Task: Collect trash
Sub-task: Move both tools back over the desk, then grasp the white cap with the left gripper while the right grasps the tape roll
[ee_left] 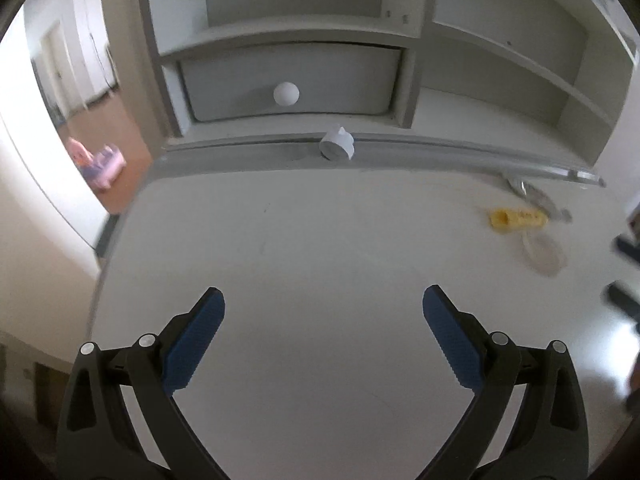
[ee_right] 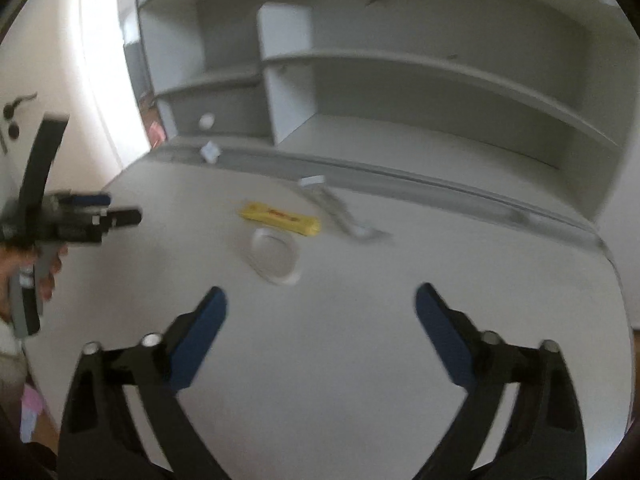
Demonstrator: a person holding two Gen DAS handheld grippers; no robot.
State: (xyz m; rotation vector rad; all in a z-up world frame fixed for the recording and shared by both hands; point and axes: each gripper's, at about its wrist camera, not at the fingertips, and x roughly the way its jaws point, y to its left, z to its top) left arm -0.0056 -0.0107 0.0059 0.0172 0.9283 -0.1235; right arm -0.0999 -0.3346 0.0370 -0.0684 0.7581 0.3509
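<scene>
A yellow wrapper [ee_left: 518, 220] [ee_right: 280, 218] lies on the white desk [ee_left: 312, 240] [ee_right: 380, 360]. Just in front of it sits a round clear plastic lid [ee_left: 544, 254] [ee_right: 276, 256], and a crumpled clear wrapper [ee_left: 536, 196] [ee_right: 344, 216] lies behind it. My left gripper [ee_left: 323, 304] hangs open over bare desk, well left of this litter; in the right wrist view the left gripper [ee_right: 120, 208] shows at the left edge, held by a hand. My right gripper [ee_right: 321, 300] is open above the desk, nothing between its fingers, with the clear lid just beyond its left finger.
A small white object [ee_left: 337, 145] [ee_right: 211, 152] rests on the desk's back ledge. Behind stands a grey shelf unit with a drawer and white knob [ee_left: 286, 94]. To the left is a doorway with a pink toy [ee_left: 100, 160] on the floor. The desk's right edge [ee_right: 616, 280] curves away.
</scene>
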